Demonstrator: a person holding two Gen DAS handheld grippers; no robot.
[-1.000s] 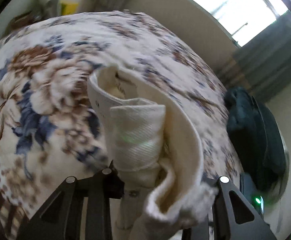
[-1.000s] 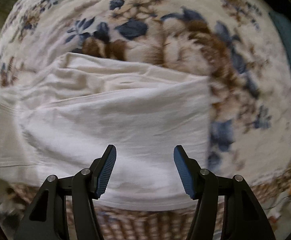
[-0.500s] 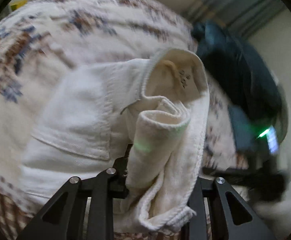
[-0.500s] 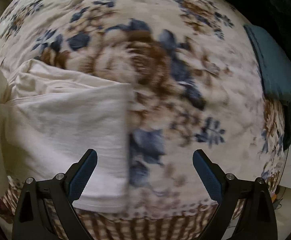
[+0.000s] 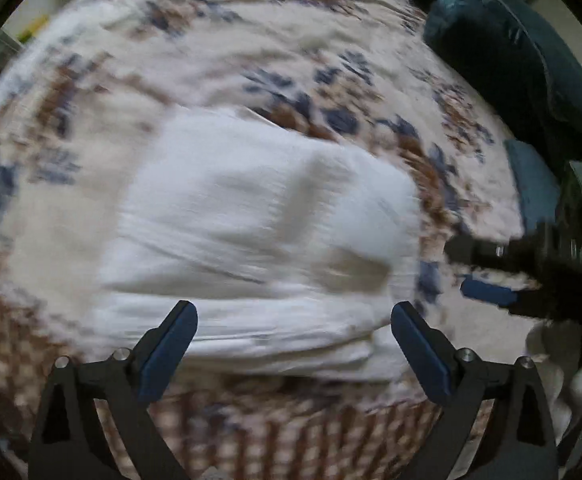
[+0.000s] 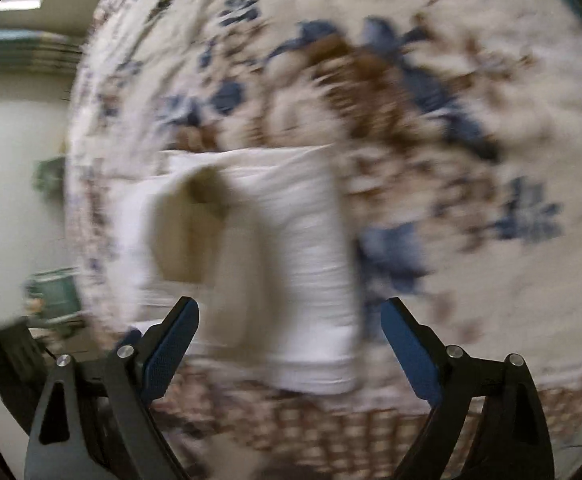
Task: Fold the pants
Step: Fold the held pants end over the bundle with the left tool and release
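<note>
White pants [image 5: 259, 232], folded bundle on floral bed [image 5: 251, 40]: just beyond left tool [image 5: 293, 320], jaws just sprung wide, empty; right tool [image 6: 289, 316] likewise wide.

My left wrist camera looks steeply down from close above the bed [image 5: 251, 60], my right one [image 6: 451, 160] likewise from the right and less steeply, and both share the folded pants [image 5: 251, 232] [image 6: 291, 248].

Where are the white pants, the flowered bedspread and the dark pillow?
pants [image 5: 251, 216], left wrist view, middle of folded cloth
bedspread [image 6: 431, 112], right wrist view, brown-and-blue flower
pillow [image 5: 503, 52], left wrist view, its middle
</note>
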